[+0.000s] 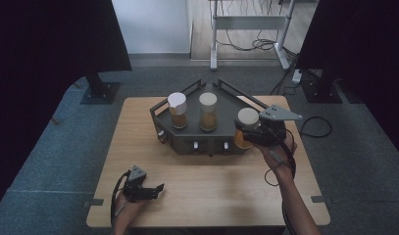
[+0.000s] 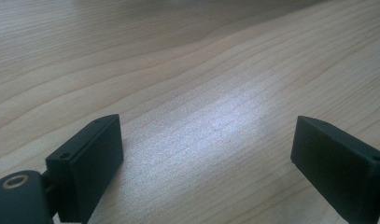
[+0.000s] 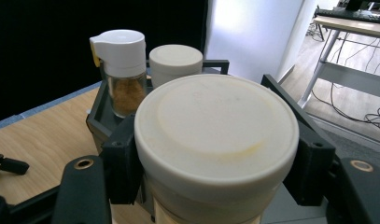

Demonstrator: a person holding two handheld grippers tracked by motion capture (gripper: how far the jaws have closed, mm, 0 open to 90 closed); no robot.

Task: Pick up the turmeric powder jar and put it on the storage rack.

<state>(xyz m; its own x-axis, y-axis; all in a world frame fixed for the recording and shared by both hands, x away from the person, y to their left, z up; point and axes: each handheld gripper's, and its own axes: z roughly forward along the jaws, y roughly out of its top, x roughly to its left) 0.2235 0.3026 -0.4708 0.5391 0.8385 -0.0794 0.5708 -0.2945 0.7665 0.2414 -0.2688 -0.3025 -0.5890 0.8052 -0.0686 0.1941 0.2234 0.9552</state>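
A wooden table (image 1: 207,191) carries a dark rack (image 1: 207,139) holding two jars. The right gripper (image 3: 215,168) clamps a third, white-lidded jar (image 3: 215,135) at the rack's right end, apparently mid-transfer. Next: keep it upright. The left gripper (image 2: 206,154) rests wide, empty.

Held jar (image 3: 215,140) bottom cut off
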